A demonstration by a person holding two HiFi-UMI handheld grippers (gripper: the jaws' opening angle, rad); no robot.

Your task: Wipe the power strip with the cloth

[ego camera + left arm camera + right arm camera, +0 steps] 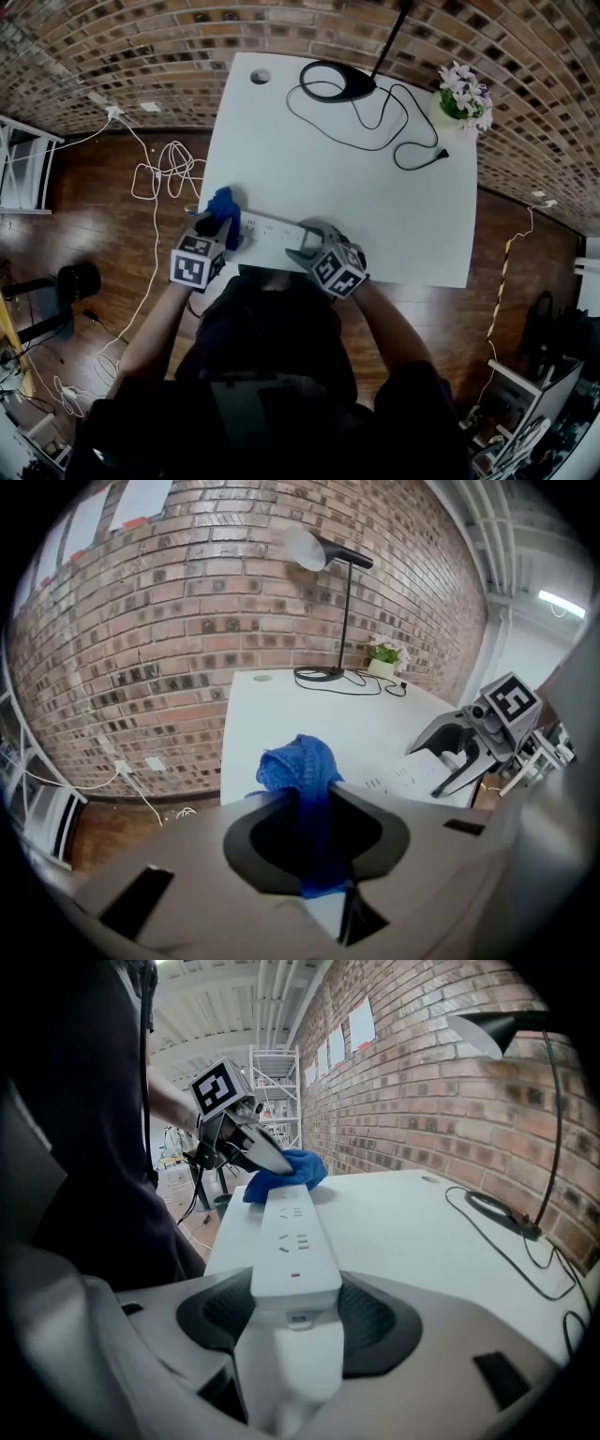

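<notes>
The right gripper braces the power strip between part-open fingers, steadying it — the left gripper, fingers pinched on the cloth, works its far end.

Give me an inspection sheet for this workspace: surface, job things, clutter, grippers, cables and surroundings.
Surface: white table, with a round hole near its far left corner.
Job's things: power strip along the near edge; blue cloth at its left end.
Clutter: black desk lamp and potted flowers at the far edge.
Grippers: left gripper shut on the cloth; right gripper clamps the strip's right end.
Cables: lamp cord loops on the table, plug lying loose; white cables on the floor.
Surroundings: brick wall, wooden floor.
</notes>
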